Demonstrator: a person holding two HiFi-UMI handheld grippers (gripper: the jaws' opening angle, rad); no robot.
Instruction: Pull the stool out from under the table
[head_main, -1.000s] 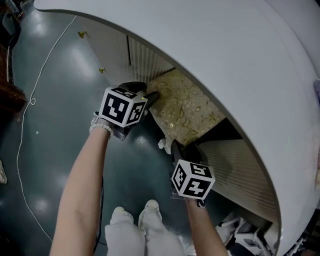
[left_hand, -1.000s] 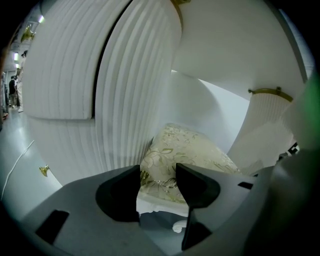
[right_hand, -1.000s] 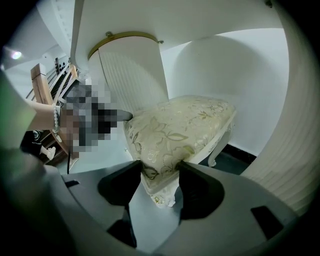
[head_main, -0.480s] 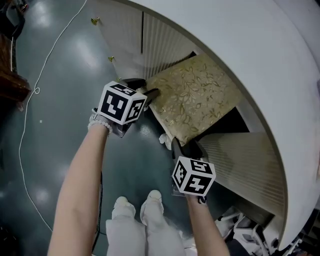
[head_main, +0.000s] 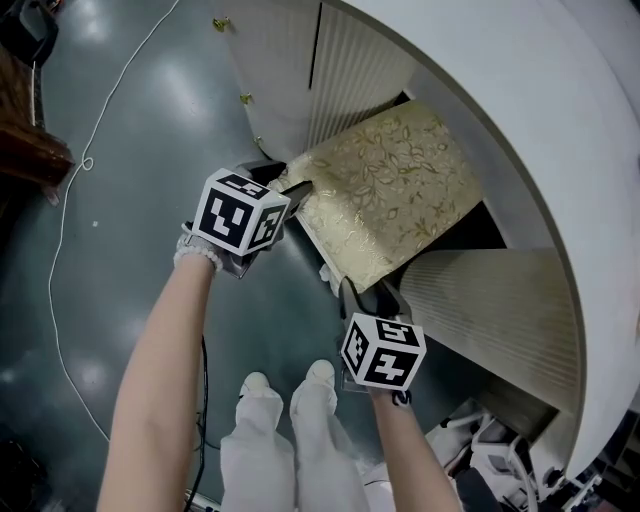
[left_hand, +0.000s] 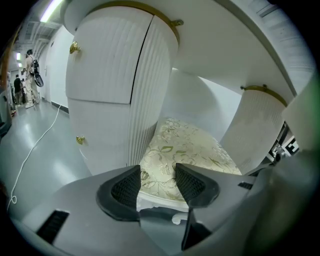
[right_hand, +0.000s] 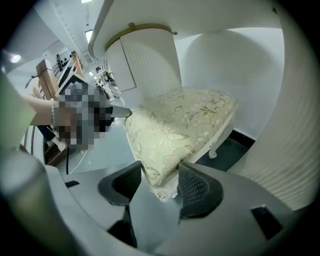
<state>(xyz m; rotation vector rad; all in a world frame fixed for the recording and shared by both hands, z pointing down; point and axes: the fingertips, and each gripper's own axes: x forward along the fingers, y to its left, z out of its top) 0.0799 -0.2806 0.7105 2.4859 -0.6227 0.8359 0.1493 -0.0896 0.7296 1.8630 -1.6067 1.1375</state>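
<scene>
Head view, stool: the stool (head_main: 390, 190), with a gold floral cushion, sits partly out from under the table (head_main: 520, 80); its far end is under the table's white rim.
Head view, left gripper: the left gripper (head_main: 285, 180) is at the stool's outer corner, farther from the table's rim.
Head view, right gripper: the right gripper (head_main: 362, 297) is at the stool's other outer corner, just outside the table's rim.
Head view, surroundings: two ribbed cabinets (head_main: 350, 80) under the table flank the stool. A white cord (head_main: 60, 230) trails over the grey floor (head_main: 130, 140), well away from the table. The person's legs (head_main: 290, 430) stand off from the table.

Left gripper view, grip: the left gripper's (left_hand: 157, 182) jaws stand wide and pinch the cushion edge of the stool (left_hand: 185, 150).
Left gripper view, sides: beneath the table, one ribbed cabinet (left_hand: 120, 90) with a brass knob (left_hand: 79, 140) stands close on one side of the stool and a second on the other.

Right gripper view, grip: the right gripper's (right_hand: 160, 182) jaws stand wide and clamp the near corner of the stool (right_hand: 175, 125).
Right gripper view, beyond: the left gripper's tip (right_hand: 120, 112) meets the next corner. A curved white stool leg (right_hand: 215, 147) shows under the seat, in the gap beneath the table.
</scene>
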